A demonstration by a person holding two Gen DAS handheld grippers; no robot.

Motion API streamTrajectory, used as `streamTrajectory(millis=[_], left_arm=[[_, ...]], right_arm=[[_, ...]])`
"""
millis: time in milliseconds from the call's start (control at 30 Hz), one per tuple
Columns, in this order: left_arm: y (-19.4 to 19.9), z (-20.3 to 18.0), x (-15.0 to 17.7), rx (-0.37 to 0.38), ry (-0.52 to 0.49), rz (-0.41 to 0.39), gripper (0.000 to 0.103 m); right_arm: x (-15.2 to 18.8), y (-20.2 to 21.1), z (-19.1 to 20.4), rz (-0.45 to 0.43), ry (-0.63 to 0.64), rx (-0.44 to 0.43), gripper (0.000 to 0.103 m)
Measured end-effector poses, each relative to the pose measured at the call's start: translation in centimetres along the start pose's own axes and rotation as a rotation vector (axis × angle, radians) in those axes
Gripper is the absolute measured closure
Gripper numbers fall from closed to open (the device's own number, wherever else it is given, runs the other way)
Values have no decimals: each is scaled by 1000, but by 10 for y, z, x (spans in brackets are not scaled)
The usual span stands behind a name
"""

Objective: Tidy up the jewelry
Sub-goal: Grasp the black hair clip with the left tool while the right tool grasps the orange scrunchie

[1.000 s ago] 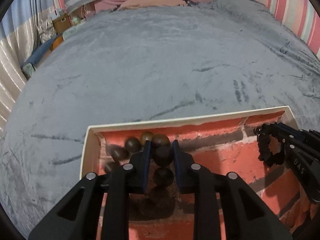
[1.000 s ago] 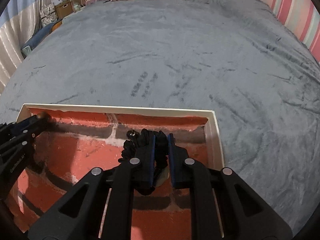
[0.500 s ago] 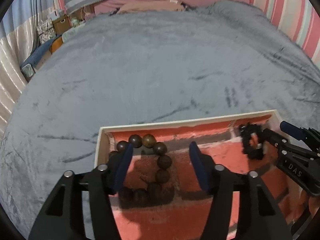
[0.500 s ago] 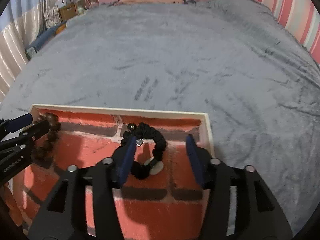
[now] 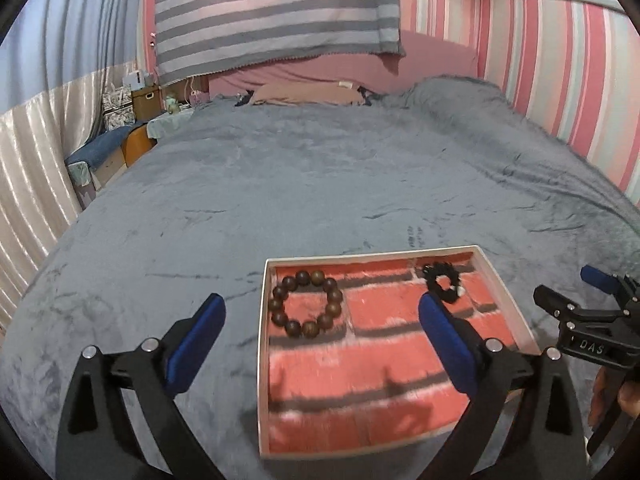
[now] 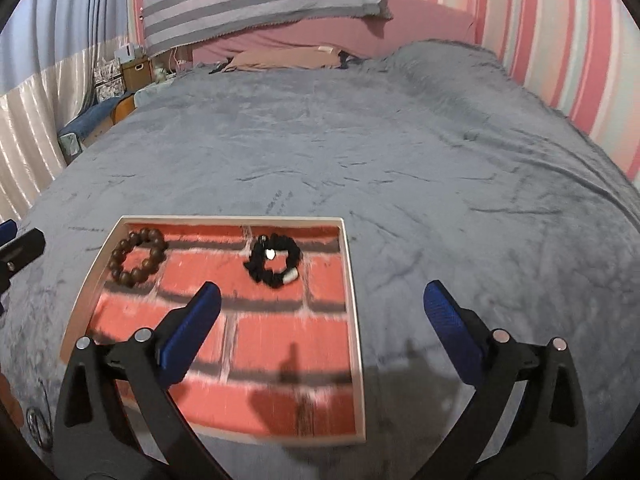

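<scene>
Left wrist view: each hand-held gripper (image 5: pixel 322 322) (image 6: pixel 322 312) has released its bracelet, lifted back, jaws opening, empty.

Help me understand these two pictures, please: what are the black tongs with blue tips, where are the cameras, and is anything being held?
There is no robot: a person holds a two-finger gripper in each hand, and a fisheye camera on each looks along its fingers. One picture is from the left gripper, the other from the right gripper. On a bed under a grey blanket lies a shallow tray with a brick-pattern lining. In it rest a brown bead bracelet and a black bracelet, apart. Both grippers' jaws are opening, with nothing between them; nothing is held.
</scene>
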State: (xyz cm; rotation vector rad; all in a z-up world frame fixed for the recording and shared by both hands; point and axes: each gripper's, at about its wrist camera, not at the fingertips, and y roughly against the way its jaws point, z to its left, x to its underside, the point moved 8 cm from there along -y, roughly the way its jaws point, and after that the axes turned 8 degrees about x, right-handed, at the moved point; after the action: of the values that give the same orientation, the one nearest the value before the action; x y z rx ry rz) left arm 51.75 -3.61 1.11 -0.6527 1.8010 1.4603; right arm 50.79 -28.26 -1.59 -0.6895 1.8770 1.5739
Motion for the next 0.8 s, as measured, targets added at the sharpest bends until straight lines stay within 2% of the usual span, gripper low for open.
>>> streamTrajectory(millis=[200,367,533,667,800], left_arm=[[46,-4,37,-41,-58,-26,8],[81,-13,82,12,-46,-28,8],[116,-21,117,30,-28,-40,8],[140,-24,135,38,-26,-61,7],[162,-30,153,14,-34,-86,4]], right_arm=[[51,54,-6,-37,25,15,4],[91,89,-21,-70,0,27,4],[131,126,-36,-108,9,65,4],[157,149,-49,-120,-15,85,4],[180,167,-61,-134,-48,101,4]])
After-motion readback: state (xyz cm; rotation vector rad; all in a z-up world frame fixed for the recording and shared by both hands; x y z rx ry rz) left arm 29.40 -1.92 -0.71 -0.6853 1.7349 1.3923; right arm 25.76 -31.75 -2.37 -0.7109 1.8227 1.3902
